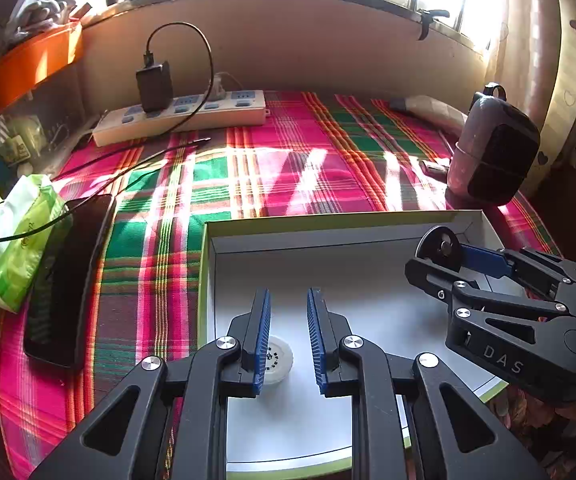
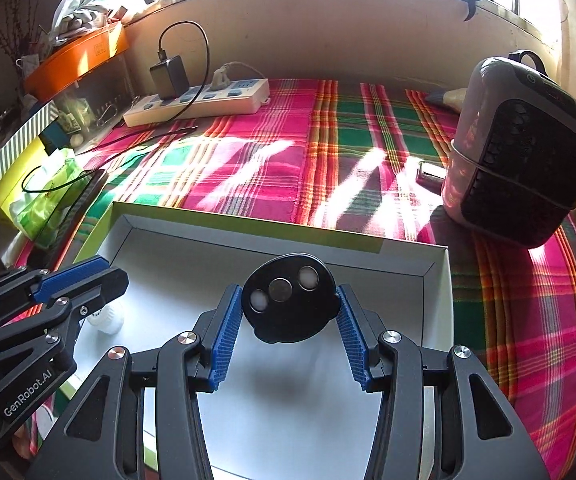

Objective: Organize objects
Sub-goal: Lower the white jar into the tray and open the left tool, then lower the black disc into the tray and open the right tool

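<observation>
A shallow white box (image 1: pixel 328 218) (image 2: pixel 248 226) with a green outer edge lies on the plaid cloth. My right gripper (image 2: pixel 288 298) (image 1: pixel 444 258) is over the box, shut on a black round disc (image 2: pixel 288 300) (image 1: pixel 440 248) that has two pale lenses and a metal centre. The disc hangs above the box floor. My left gripper (image 1: pixel 288 336) (image 2: pixel 84 276) hovers over the box's left part, its jaws nearly together with nothing between them. A small white round piece (image 1: pixel 278 364) (image 2: pixel 106 320) lies on the box floor just under the left fingers.
A black phone (image 1: pixel 68 280) and a green tissue pack (image 1: pixel 12 248) lie left of the box. A white power strip (image 1: pixel 192 114) with a charger and cable sits at the back. A small pink and black heater (image 2: pixel 524 152) stands at the right. An orange tray (image 2: pixel 76 56) is on a shelf at left.
</observation>
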Available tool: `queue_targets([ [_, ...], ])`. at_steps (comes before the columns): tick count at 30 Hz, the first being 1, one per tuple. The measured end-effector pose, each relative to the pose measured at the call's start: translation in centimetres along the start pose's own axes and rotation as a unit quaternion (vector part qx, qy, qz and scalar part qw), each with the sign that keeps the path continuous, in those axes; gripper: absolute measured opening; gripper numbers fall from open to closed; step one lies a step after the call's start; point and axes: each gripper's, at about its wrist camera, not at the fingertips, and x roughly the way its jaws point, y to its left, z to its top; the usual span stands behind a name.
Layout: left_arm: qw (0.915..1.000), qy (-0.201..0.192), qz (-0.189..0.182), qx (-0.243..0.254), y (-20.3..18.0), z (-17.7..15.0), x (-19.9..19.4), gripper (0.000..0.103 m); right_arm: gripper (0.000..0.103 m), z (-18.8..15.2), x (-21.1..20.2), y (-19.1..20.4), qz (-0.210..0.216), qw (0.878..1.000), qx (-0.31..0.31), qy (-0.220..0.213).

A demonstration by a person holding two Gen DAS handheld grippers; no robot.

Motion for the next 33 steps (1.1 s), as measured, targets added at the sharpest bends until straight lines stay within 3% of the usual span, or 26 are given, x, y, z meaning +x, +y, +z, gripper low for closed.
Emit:
queue_targets([
  [24,1.0,0.001,0.005,-0.006,0.5,-0.4,-0.4,0.021,0.049,0.3,1.5,0.4,-0.014,1.0,-0.009,0.023],
  [33,1.0,-0.004,0.003,-0.007,0.3,-1.0,-1.3,0.024,0.057,-0.2,0.5,0.1,-0.01,1.0,0.006,0.017],
])
